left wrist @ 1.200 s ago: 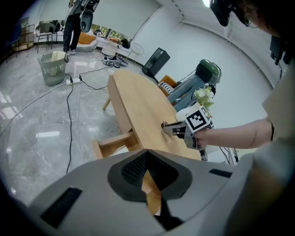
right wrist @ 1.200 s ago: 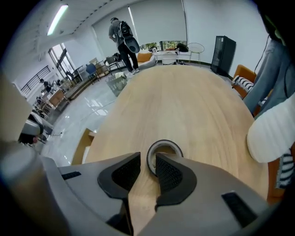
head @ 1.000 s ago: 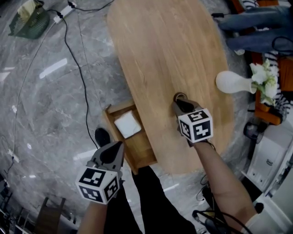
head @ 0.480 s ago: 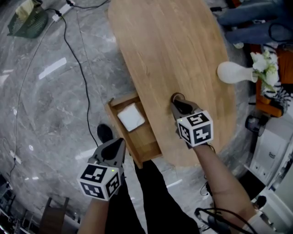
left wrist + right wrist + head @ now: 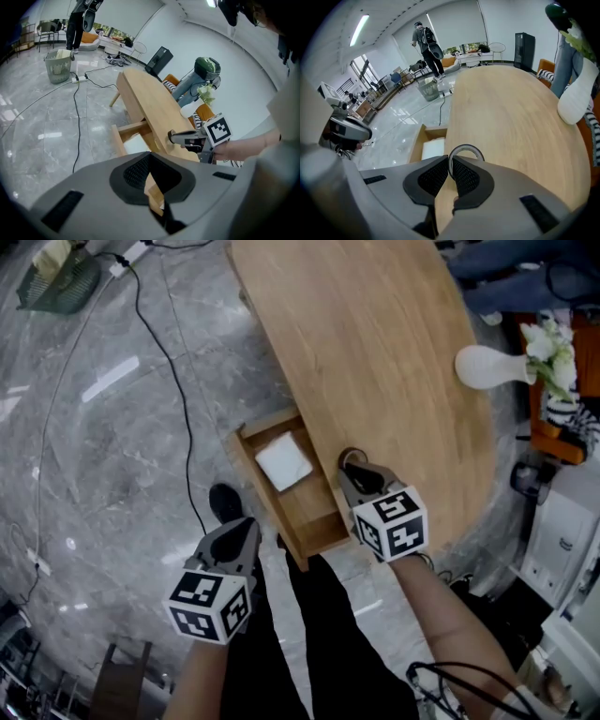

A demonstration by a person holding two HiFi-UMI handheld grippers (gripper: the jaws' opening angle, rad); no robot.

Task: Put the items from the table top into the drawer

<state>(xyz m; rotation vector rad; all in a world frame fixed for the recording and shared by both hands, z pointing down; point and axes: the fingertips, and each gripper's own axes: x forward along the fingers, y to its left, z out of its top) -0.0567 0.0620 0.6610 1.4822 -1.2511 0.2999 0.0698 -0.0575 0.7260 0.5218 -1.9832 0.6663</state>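
My right gripper [image 5: 353,468] is shut on a thin ring like a tape roll [image 5: 351,457], held upright just over the wooden table [image 5: 375,352] near its drawer-side edge. In the right gripper view the ring [image 5: 465,149] stands clamped between the black pads [image 5: 436,176]. The drawer [image 5: 316,510] is pulled out from the table's left side, with a flat white square item [image 5: 283,461] lying in it. My left gripper [image 5: 243,530] hangs over the floor in front of the drawer, jaws shut and empty. From the left gripper view I see the right gripper [image 5: 172,137] and the drawer [image 5: 117,140].
A white vase with flowers [image 5: 492,367] lies on the table's far right edge. A black cable [image 5: 169,362] runs across the grey marble floor, and a green basket [image 5: 56,282] stands far left. My shoe [image 5: 225,502] is beside the drawer. A person [image 5: 424,35] stands far off.
My right gripper has carried the ring across the table toward the edge above the open drawer. The left gripper has shifted a little closer to the drawer's front.
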